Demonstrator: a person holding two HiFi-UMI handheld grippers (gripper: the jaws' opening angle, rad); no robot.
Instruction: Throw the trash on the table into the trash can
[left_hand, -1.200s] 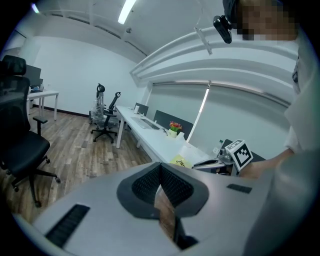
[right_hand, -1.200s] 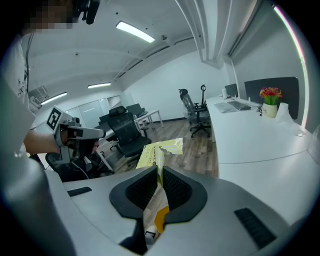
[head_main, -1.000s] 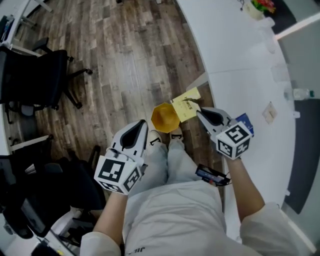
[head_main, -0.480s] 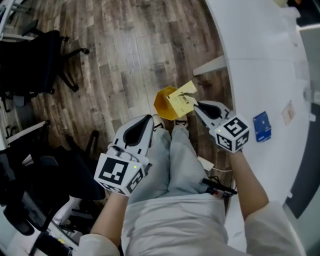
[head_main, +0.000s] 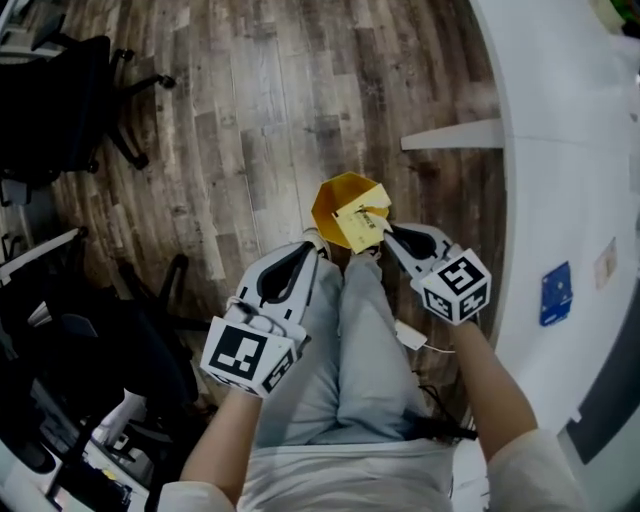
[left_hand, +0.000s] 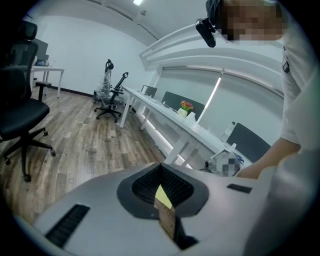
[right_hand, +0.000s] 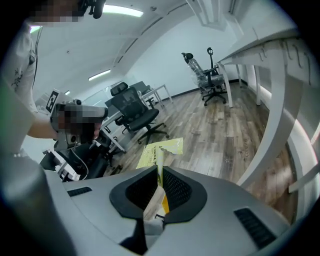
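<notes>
Now the right gripper (head_main: 388, 232) hangs just beside the trash can (head_main: 345, 200), its fingers clenched on a yellow wrapper (head_main: 362, 225). The right gripper view shows the torn sheet pinched edge-on between the pads and sticking out past the tips. In the head view the wrapper overlaps the can's near rim, on the side toward the table (head_main: 560, 150).

Compared with a second ago, both grippers sit lower and closer to the can. The wrapper then stood off at the can's table side; it now covers part of the opening. That suggests the carry is nearly over and only the drop remains. The height above the rim cannot be read from this steep view, so a release here could land the sheet on the rim or on the floor (head_main: 250, 130) beside the can.

The left gripper (head_main: 300, 262) hovers on the side of the can away from the table, near the person's leg. Its fingers are pressed together and carry nothing. A blue card (head_main: 556, 293) lies on the table, well apart from the can.
</notes>
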